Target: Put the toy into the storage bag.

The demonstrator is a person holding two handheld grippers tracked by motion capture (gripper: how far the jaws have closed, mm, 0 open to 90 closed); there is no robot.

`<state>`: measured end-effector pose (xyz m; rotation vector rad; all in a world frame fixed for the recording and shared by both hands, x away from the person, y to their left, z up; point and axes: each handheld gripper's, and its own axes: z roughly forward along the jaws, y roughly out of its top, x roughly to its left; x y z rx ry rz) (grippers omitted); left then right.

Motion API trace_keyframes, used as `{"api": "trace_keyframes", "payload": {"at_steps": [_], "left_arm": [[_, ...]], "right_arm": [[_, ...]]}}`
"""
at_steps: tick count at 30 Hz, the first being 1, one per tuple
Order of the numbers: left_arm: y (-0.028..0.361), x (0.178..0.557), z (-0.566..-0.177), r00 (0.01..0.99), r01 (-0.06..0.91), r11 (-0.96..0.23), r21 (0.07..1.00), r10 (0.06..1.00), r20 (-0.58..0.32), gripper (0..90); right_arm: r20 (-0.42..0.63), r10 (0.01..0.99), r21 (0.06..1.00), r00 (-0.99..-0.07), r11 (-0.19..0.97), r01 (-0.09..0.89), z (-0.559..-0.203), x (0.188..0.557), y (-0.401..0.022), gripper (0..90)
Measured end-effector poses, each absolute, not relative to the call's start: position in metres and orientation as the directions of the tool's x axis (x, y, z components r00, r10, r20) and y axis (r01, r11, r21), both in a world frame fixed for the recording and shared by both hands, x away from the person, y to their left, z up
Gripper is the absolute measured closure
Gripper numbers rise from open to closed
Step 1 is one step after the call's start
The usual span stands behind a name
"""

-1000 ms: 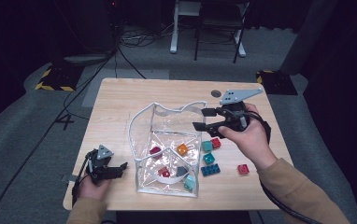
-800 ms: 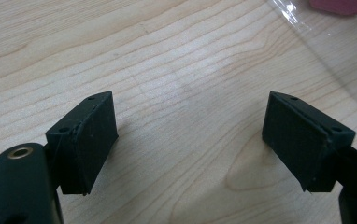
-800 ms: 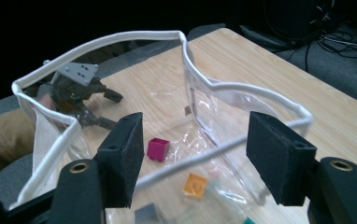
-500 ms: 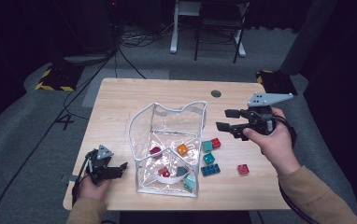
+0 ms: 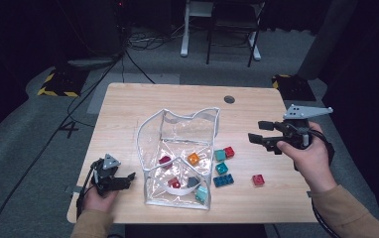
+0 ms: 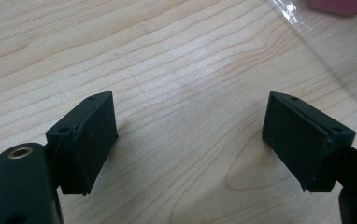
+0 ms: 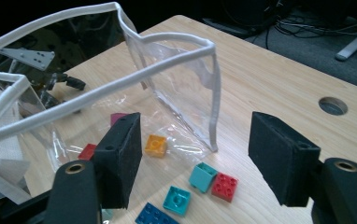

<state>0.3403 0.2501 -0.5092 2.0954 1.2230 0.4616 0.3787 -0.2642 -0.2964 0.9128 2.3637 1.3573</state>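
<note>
The blue brick runs off the bottom edge of the right gripper view, only its top studs showing. A red brick there sits half behind the black jaw — its far end stays hidden. Through the clear pouch the left gripper looks smeared and broken by creases. In the left gripper view a pink piece is cut by the top edge — I cannot tell its shape. From above, the pieces inside the pouch are too small to make out.

Your right tool hovers open beside the clear bag.
Its jaws have just been opening, empty; loose bricks lie between.
</note>
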Motion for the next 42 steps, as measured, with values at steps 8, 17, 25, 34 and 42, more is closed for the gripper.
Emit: {"api": "trace_keyframes", "payload": {"at_steps": [8,17,25,34,42], "left_arm": [[0.25,0.34,-0.509,0.5,0.633,-0.346,0.693,0.865,-0.026,18.3],[0.25,0.34,-0.509,0.501,0.632,-0.346,0.693,0.865,-0.026,18.3],[0.25,0.34,-0.509,0.5,0.632,-0.345,0.694,0.866,-0.025,18.3],[0.25,0.34,-0.509,0.5,0.632,-0.346,0.693,0.866,-0.025,18.3],[0.25,0.34,-0.509,0.5,0.632,-0.346,0.693,0.865,-0.025,18.3]], "right_arm": [[0.094,0.665,0.84,-0.741,0.347,0.418,-0.307,0.377,-0.282,33.4],[0.122,0.698,0.821,-0.706,0.328,0.467,-0.336,0.373,-0.301,32.1],[0.152,0.727,0.797,-0.67,0.311,0.518,-0.371,0.369,-0.315,30.9],[0.153,0.75,0.781,-0.643,0.307,0.544,-0.405,0.362,-0.322,30.9],[0.178,0.763,0.751,-0.621,0.302,0.587,-0.446,0.356,-0.323,30.9]]}}
